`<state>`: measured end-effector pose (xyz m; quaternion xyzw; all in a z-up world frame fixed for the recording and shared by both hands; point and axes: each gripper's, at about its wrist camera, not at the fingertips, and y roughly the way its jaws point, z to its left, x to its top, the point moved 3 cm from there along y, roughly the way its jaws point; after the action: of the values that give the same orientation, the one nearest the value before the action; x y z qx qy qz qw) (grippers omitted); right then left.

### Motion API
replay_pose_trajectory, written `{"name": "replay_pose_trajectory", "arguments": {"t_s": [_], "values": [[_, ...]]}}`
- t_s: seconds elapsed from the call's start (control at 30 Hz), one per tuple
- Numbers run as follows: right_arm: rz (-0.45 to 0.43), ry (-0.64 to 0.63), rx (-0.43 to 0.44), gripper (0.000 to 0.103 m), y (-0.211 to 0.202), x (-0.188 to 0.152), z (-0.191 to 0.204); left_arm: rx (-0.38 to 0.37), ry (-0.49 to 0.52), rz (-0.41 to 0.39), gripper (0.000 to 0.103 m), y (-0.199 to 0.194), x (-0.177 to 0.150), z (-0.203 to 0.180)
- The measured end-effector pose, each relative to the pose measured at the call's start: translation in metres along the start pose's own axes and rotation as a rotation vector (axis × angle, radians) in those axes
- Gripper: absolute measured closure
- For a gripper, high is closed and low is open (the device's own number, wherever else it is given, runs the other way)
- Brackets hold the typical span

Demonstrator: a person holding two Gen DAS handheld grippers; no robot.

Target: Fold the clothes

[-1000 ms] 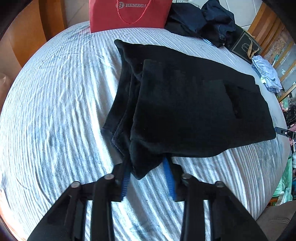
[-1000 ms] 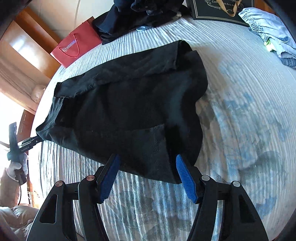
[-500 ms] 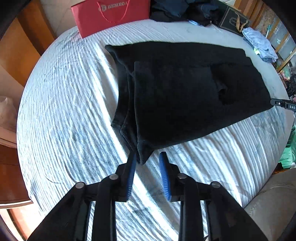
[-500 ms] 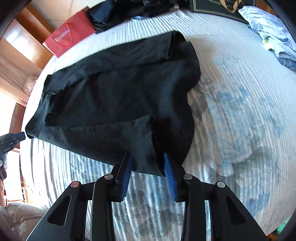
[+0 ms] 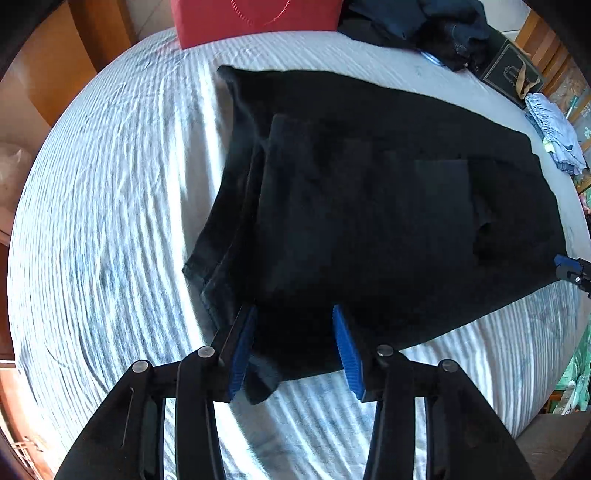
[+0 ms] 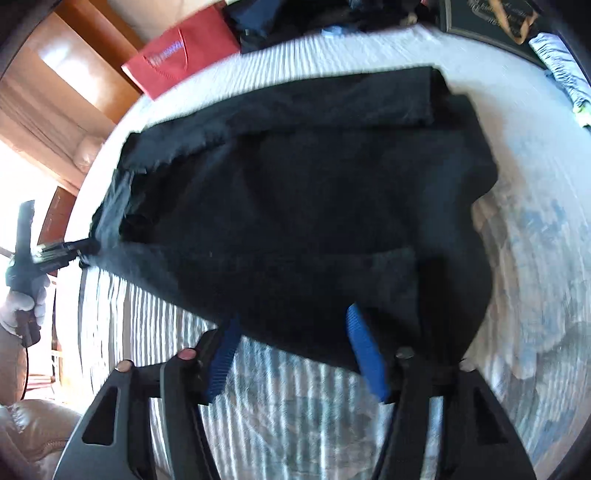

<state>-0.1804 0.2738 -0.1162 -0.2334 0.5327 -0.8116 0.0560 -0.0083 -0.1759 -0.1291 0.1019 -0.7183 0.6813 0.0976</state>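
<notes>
On the bed (image 5: 110,206), both grippers, left (image 5: 293,345) and right (image 6: 295,354), straddle near corners of the black garment (image 5: 369,221), jaws spread wide, apparently placed to pinch it for folding.

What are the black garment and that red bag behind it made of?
The black garment looks like soft matte fabric, perhaps knit or fleece: it folds limply without shine. The red bag seems stiff paper or card, smooth, with a cord handle.

A black garment (image 5: 369,221) is spread flat on the bed, partly folded, with a narrower layer doubled over along its 12 o'clock edge and a patch pocket seen toward 3 o'clock.
</notes>
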Motion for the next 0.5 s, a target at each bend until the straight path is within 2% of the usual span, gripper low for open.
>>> {"name": "replay_pose_trajectory", "arguments": {"t_s": [0.07,0.1,0.13,0.23,0.27,0.3,0.33,0.37,0.4,0.5], "values": [[-0.004,0.048,-0.011,0.074,-0.008,-0.008,-0.023,0.004,0.005,-0.011,0.061,-0.002,-0.004,0.003],[0.001,0.065,-0.016,0.089,-0.010,-0.011,-0.032,0.006,0.008,-0.017,0.061,-0.002,-0.006,0.004],[0.009,0.077,-0.020,0.100,-0.011,-0.013,-0.039,0.007,0.010,-0.023,0.061,-0.003,-0.008,0.006],[0.033,0.099,-0.034,0.102,-0.018,-0.015,-0.049,0.009,-0.003,-0.008,0.061,-0.007,-0.009,0.010],[0.039,0.104,-0.043,0.101,-0.021,-0.015,-0.051,0.032,-0.014,0.001,0.061,-0.010,-0.008,0.013],[0.030,0.099,-0.081,0.091,-0.027,-0.012,-0.050,0.068,-0.025,0.007,0.060,-0.014,-0.006,0.017],[-0.002,0.090,-0.111,0.066,-0.036,-0.005,-0.050,0.084,-0.026,-0.006,0.060,-0.021,-0.003,0.019],[-0.046,0.089,-0.101,0.049,-0.047,0.004,-0.050,0.082,-0.028,-0.025,0.060,-0.025,0.001,0.020],[-0.080,0.091,-0.090,0.024,-0.053,0.016,-0.051,0.076,-0.033,-0.041,0.060,-0.027,0.007,0.020],[-0.125,0.099,-0.124,0.022,-0.053,0.048,-0.058,0.060,-0.043,-0.082,0.058,-0.031,0.022,0.018]]}}
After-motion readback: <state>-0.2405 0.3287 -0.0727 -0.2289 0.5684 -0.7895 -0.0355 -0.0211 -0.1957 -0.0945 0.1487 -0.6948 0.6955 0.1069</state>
